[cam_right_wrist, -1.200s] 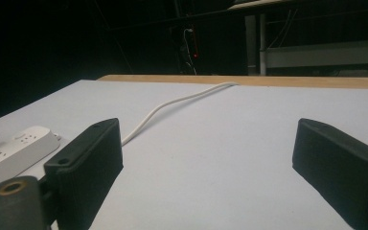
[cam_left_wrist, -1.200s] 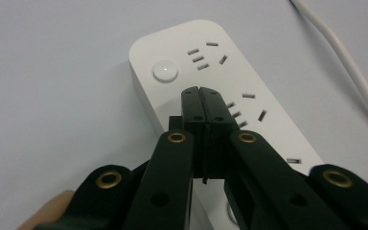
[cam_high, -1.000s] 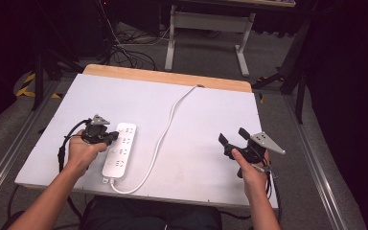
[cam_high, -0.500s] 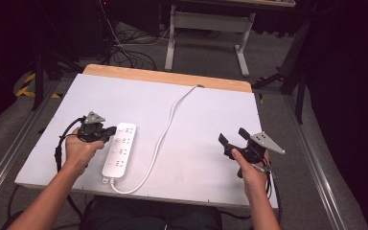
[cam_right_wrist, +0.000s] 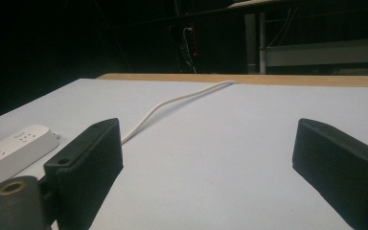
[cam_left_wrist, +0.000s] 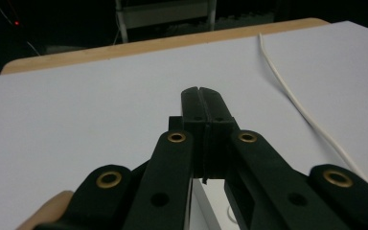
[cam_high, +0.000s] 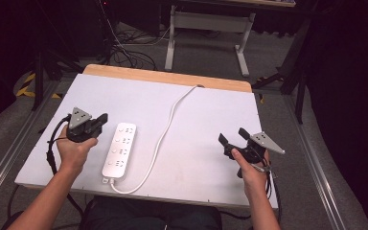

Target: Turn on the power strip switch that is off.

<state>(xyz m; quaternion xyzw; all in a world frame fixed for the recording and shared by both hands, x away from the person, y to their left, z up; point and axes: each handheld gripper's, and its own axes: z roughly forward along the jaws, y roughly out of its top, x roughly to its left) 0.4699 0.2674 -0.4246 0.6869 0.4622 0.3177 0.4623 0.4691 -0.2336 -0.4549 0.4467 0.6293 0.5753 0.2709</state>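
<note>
Left gripper point(cam_high: 101, 120) drifted left off power strip point(cam_high: 119, 149) | fingers pressed together | right gripper point(cam_high: 231, 139) spread, well apart

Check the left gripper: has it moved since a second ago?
Yes. The left gripper has drifted away from the person and slightly leftward, now beside the far end of the power strip, which stayed put. Its jaws are shut.

Left gripper point(cam_high: 100, 120), jaws pressed together, held at left; right gripper point(cam_high: 231, 137), jaws spread wide, held at near right.
</note>
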